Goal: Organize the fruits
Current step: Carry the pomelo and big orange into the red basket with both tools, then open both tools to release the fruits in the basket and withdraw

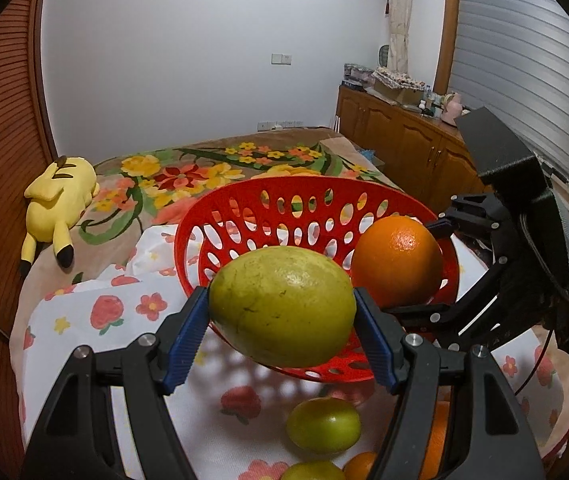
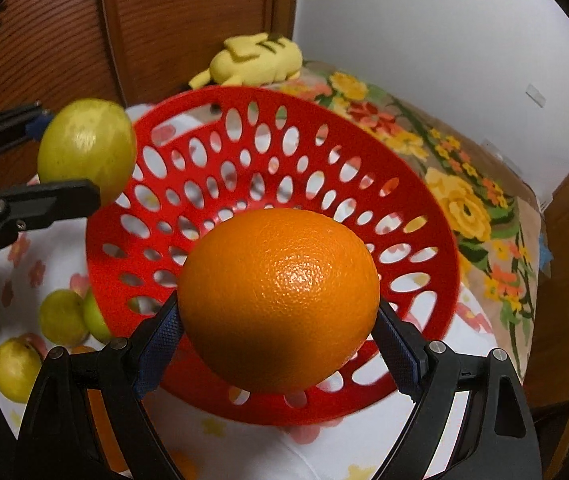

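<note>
My left gripper [image 1: 282,320] is shut on a large yellow-green fruit [image 1: 282,306] and holds it above the near rim of the red perforated basket [image 1: 244,196]. My right gripper [image 2: 278,328] is shut on an orange [image 2: 278,300] and holds it over the near side of the same basket [image 2: 244,152]. The orange [image 1: 396,260] and the right gripper [image 1: 434,264] also show in the left wrist view; the green fruit [image 2: 86,148] and the left gripper [image 2: 64,152] show in the right wrist view. The basket holds no fruit.
Several green fruits [image 2: 62,318] and oranges [image 1: 438,440] lie on the white strawberry-print cloth [image 1: 84,312] beside the basket. A yellow plush toy [image 1: 58,204] lies on the floral bedspread [image 1: 204,172] behind. A wooden cabinet [image 1: 404,140] stands at the right.
</note>
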`<state>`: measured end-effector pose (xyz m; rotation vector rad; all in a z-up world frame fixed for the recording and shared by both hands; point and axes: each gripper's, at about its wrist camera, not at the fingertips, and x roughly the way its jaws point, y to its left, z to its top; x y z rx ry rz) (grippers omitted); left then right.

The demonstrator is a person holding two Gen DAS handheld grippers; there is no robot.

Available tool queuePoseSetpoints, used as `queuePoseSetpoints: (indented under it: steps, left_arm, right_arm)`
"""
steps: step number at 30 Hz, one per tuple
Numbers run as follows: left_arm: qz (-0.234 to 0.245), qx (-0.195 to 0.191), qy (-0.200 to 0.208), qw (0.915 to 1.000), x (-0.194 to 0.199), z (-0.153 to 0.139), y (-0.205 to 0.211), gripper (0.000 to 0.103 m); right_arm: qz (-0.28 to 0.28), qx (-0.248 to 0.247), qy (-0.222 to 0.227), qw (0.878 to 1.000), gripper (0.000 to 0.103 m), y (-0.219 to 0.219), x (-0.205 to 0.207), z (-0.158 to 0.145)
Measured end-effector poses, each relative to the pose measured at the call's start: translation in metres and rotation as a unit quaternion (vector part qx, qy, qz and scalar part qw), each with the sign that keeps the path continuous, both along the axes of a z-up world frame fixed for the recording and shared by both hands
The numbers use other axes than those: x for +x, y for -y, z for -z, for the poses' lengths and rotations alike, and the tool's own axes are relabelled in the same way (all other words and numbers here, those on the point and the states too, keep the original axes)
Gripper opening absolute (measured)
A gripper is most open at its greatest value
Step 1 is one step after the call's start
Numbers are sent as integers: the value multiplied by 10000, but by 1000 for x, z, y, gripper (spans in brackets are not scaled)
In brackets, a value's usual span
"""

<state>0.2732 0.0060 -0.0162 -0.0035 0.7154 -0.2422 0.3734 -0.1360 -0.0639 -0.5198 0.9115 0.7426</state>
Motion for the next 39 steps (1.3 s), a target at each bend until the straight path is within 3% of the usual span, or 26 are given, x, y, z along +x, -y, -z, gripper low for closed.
queuePoseSetpoints:
  steps: [19,22,39]
  left_arm:
    - [-54,119,-112,9999,11,7,-2,70]
    - [-66,106,-123,9998,11,7,-3,70]
    - [54,133,-243,9996,16,13,14,74]
  right_arm:
    - [44,-493,-112,9987,93,-14,11,13]
    - [187,-324,70,9993,97,-12,14,1]
    - [686,381,391,9962,97,36,2,-39]
